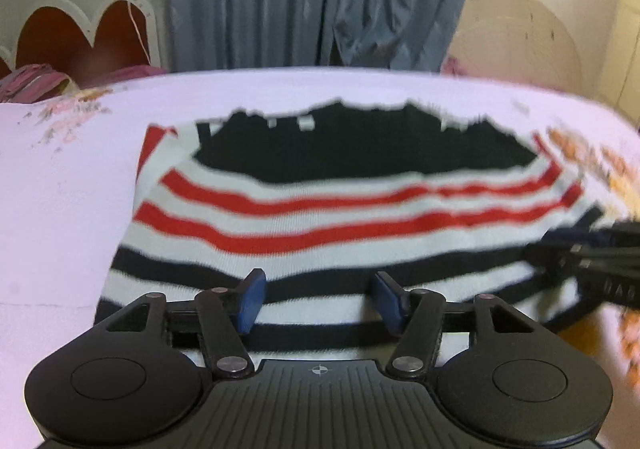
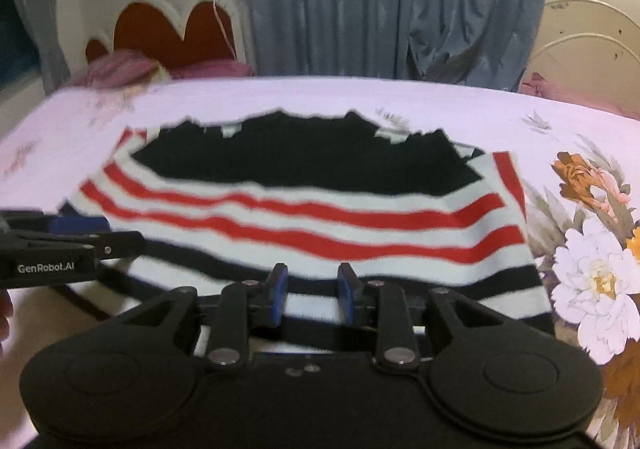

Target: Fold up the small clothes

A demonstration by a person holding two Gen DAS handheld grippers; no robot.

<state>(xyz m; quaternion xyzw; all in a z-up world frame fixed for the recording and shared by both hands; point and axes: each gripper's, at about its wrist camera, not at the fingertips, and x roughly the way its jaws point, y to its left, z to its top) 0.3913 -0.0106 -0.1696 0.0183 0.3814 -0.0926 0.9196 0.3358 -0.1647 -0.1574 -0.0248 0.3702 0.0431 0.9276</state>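
Striped sweater lies flat on bed, ready to fold. Left gripper apart, empty; right gripper narrowly apart, clamping nothing, over near hem.

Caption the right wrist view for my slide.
Open hand-held gripper over a striped sweater on a floral bedsheet.

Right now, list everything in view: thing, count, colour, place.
striped sweater: one; black top panel, red, white and black stripes; flat on the bed, centre.
bedsheet: one; pale pink with flowers; under the sweater.
headboard: one; red with white scalloped edge; far left.
curtain: one; grey-blue; behind the bed.
pillow: one; pink; far left by the headboard.
left gripper: black with blue pads; open over the near hem.
right gripper: same; narrowly open, hem between its pads.
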